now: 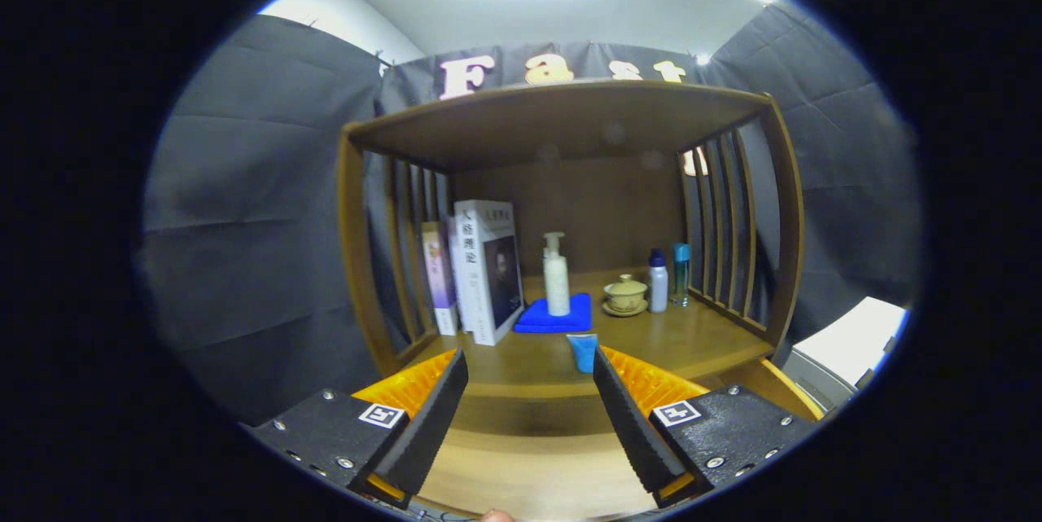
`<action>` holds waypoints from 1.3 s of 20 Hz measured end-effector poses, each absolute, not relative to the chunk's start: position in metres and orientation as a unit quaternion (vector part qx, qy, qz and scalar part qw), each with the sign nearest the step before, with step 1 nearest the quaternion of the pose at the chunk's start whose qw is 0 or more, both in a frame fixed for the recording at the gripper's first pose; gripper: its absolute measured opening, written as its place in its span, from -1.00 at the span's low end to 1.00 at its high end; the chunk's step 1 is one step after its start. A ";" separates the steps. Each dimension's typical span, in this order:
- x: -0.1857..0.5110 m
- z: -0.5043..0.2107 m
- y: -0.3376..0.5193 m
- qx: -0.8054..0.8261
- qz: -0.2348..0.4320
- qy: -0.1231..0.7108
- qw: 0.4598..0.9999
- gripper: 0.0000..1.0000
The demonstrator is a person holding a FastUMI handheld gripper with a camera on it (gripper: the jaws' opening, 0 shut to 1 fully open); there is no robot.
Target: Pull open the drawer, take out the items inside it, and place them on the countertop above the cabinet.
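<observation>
Wooden and brown, the slatted cabinet [366,261] stands ahead, and its tabletop [692,343] holds many things. Two tall books [480,269] lean at the left side. Next to them a white pump bottle [556,278] stands on a folded blue cloth [562,317]. A small tan lidded cup [625,294] sits near two little bottles [667,278]. The hand-held gripper [529,379] is spread wide with nothing in it. A small blue tube [583,353] lies on the tabletop just ahead of the fingers, near the right one.
</observation>
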State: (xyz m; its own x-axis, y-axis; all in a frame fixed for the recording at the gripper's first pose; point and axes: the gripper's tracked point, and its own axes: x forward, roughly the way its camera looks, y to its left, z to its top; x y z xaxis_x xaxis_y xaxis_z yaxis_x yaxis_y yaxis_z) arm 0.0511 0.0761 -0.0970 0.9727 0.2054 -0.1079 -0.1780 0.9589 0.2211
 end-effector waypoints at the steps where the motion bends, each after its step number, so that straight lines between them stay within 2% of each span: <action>1: 0.037 -0.101 0.076 0.101 0.098 0.059 0.988 0.90; 14: -0.087 -0.173 0.066 0.080 0.091 0.077 0.990 0.90; 21: -0.107 -0.225 0.063 0.033 0.082 0.114 0.990 0.90; 26: -0.094 -0.239 0.051 0.032 0.049 0.122 0.991 0.91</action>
